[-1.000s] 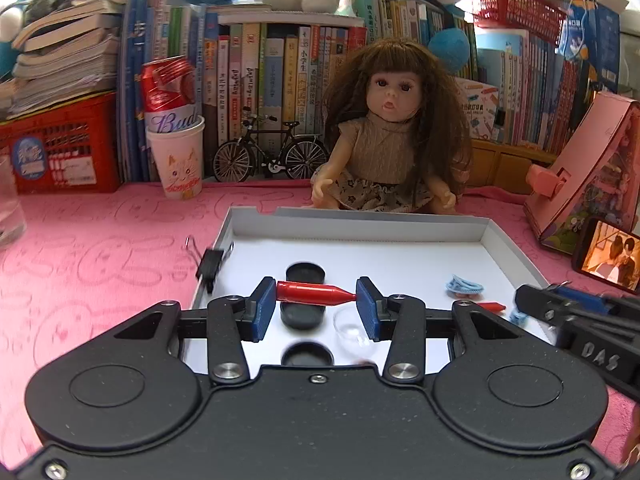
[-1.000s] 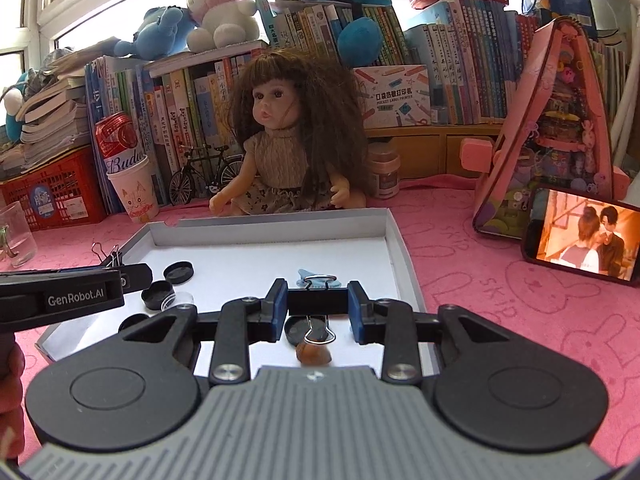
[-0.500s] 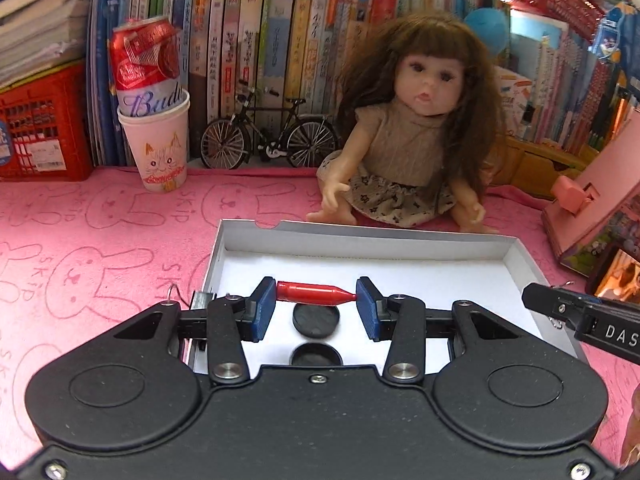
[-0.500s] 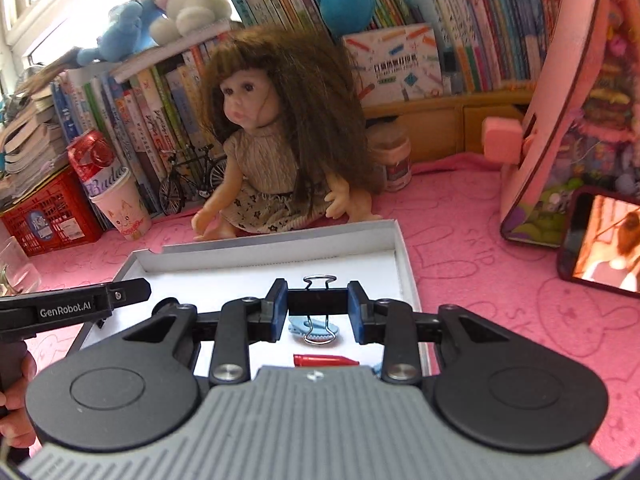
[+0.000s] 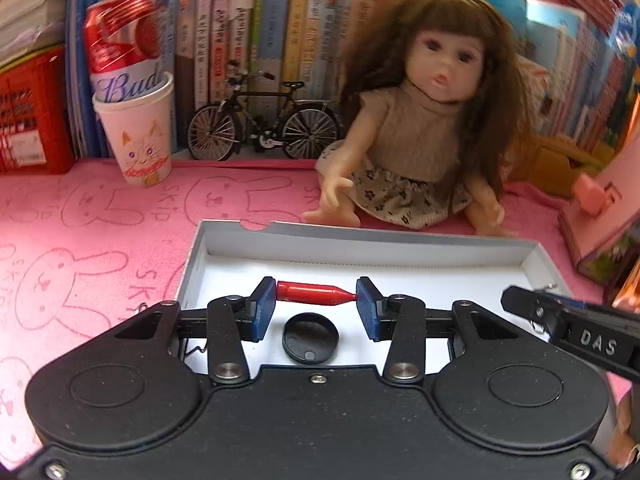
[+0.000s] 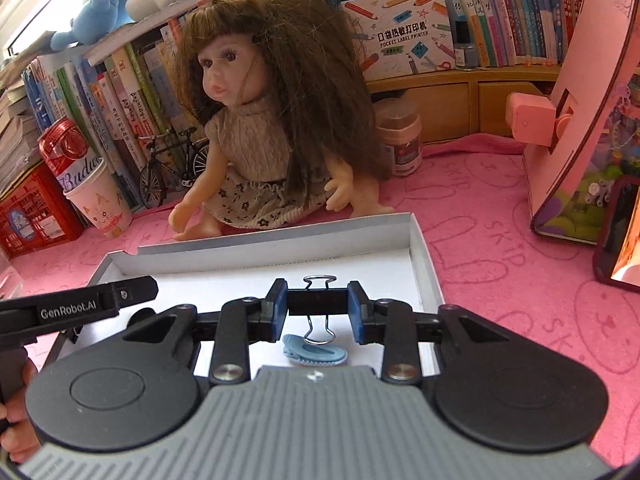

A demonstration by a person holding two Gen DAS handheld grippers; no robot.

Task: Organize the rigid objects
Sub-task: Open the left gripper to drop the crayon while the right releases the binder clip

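Observation:
My left gripper [image 5: 316,304] is shut on a red pen cap [image 5: 314,293], held crosswise above the white tray [image 5: 360,240]. A black bottle cap [image 5: 310,338] lies in the tray just below it. My right gripper [image 6: 317,310] is shut on a black binder clip [image 6: 318,301], held over the right part of the tray [image 6: 424,256], its wire handles sticking out front and back. A light blue hair clip [image 6: 314,354] lies in the tray under the right gripper. The left gripper's side [image 6: 80,304] shows at the left of the right wrist view.
A doll [image 5: 420,128] sits right behind the tray. A paper cup with a red can [image 5: 136,128] and a toy bicycle [image 5: 264,120] stand at the back left before a row of books. A pink toy house [image 6: 580,112], a phone [image 6: 620,232] and a small jar [image 6: 402,136] stand to the right.
Both grippers have moved forward over the tray toward the doll, each still holding its object. The other tray items have dropped below the view.

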